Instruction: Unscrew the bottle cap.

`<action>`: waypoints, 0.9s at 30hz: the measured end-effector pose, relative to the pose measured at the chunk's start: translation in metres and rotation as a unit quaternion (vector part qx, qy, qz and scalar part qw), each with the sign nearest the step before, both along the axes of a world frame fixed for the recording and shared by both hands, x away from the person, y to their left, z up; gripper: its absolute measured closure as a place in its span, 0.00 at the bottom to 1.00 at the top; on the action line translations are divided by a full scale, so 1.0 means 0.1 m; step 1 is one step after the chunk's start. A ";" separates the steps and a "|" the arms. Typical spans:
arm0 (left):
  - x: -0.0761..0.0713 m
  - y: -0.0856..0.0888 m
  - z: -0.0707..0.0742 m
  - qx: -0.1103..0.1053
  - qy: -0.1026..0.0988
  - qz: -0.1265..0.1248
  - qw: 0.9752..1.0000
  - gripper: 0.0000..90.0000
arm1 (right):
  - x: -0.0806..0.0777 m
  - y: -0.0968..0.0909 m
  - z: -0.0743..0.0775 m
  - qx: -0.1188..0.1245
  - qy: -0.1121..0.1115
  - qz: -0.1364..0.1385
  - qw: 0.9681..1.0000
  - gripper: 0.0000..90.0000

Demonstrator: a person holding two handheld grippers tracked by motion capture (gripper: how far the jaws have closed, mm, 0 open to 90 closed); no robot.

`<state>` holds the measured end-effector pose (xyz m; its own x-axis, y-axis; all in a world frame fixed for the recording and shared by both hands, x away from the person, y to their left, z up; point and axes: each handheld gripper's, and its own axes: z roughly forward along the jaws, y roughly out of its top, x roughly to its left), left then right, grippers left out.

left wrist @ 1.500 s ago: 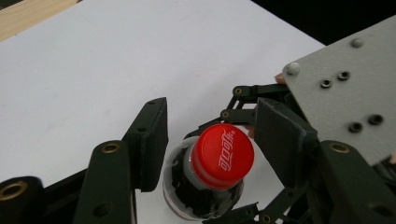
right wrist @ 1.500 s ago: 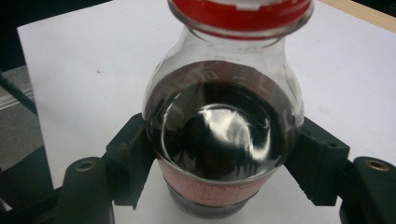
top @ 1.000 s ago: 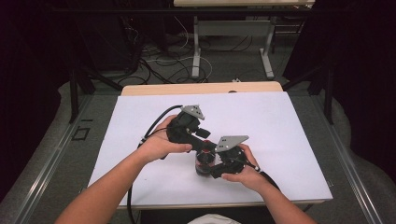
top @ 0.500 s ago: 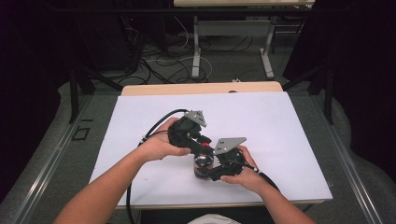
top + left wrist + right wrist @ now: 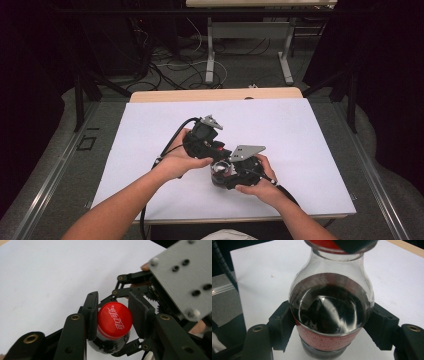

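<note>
Bottle (image 5: 329, 307) — small glass cola bottle, dark liquid, red label band low on the body — sits between both claws, over the near middle of the white sheet (image 5: 300, 130) on the bench (image 5: 215, 94). Whether its base touches the sheet, can't tell.

Right claw (image 5: 329, 325) pinches the bottle body — pads pressed against the glass on either side, at the top edge of the label.

Left claw (image 5: 113, 317) has just been closing and now pinches the red cap (image 5: 114, 320); the left pad touches the cap's rim, the right one stands just beside it.

In the high view both hands hold the claws close together, left claw (image 5: 212, 150) above and left of right claw (image 5: 225, 172), cables trailing toward the near edge.
</note>
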<state>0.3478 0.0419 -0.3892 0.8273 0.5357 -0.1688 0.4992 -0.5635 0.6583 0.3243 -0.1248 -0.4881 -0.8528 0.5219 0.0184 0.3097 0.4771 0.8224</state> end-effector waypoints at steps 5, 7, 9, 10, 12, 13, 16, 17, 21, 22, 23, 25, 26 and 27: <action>-0.05 -0.05 0.01 0.010 0.002 0.073 0.997 0.69 | -0.01 0.00 0.01 -0.007 0.005 -0.009 1.000 0.33; -0.09 -0.09 0.00 0.008 0.018 0.116 0.993 0.69 | -0.01 0.02 -0.01 -0.007 -0.003 -0.016 1.000 0.33; -0.10 -0.11 0.01 0.013 0.021 0.135 0.991 0.69 | -0.01 0.02 -0.01 -0.016 -0.001 -0.013 1.000 0.33; -0.09 -0.10 0.01 0.014 0.025 0.135 0.990 0.69 | -0.01 0.02 -0.01 -0.015 0.002 -0.015 1.000 0.33; -0.07 -0.11 0.01 0.013 0.028 0.140 0.990 0.68 | -0.01 0.02 -0.02 -0.011 -0.004 -0.020 1.000 0.33; -0.06 -0.10 0.02 0.012 0.032 0.135 0.990 0.68 | -0.01 0.02 -0.02 -0.011 -0.004 -0.019 1.000 0.33; 0.00 -0.06 0.02 0.000 0.047 0.103 0.994 0.61 | 0.00 0.00 -0.01 -0.003 -0.007 -0.018 1.000 0.33; 0.01 -0.05 0.03 -0.013 0.048 0.095 0.994 0.56 | 0.00 -0.01 0.00 -0.001 -0.004 -0.016 1.000 0.33; 0.07 0.05 0.08 -0.020 0.023 0.039 0.999 0.49 | 0.01 -0.04 0.02 0.010 0.003 -0.009 1.000 0.33; 0.07 0.06 0.09 -0.028 0.024 0.027 0.999 0.48 | 0.01 -0.05 0.02 0.012 0.001 -0.009 1.000 0.33; 0.08 0.08 0.10 -0.027 0.019 0.006 0.999 0.47 | 0.01 -0.05 0.02 0.011 0.003 -0.003 1.000 0.33; 0.09 0.09 0.12 -0.021 0.007 -0.032 0.999 0.47 | 0.01 -0.05 0.02 0.014 0.010 0.013 1.000 0.33; 0.10 0.09 0.13 -0.011 -0.004 -0.060 0.998 0.47 | 0.01 -0.05 0.02 0.014 0.010 0.013 1.000 0.33; 0.11 0.09 0.13 0.004 -0.011 -0.088 0.996 0.47 | 0.01 -0.04 0.02 0.018 0.011 0.013 1.000 0.33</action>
<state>0.3586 0.0514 -0.3758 0.9118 0.3840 -0.1455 0.3780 -0.6463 0.6629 0.3254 -0.1286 -0.4863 -0.8652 0.4983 0.0558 0.3157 0.4549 0.8327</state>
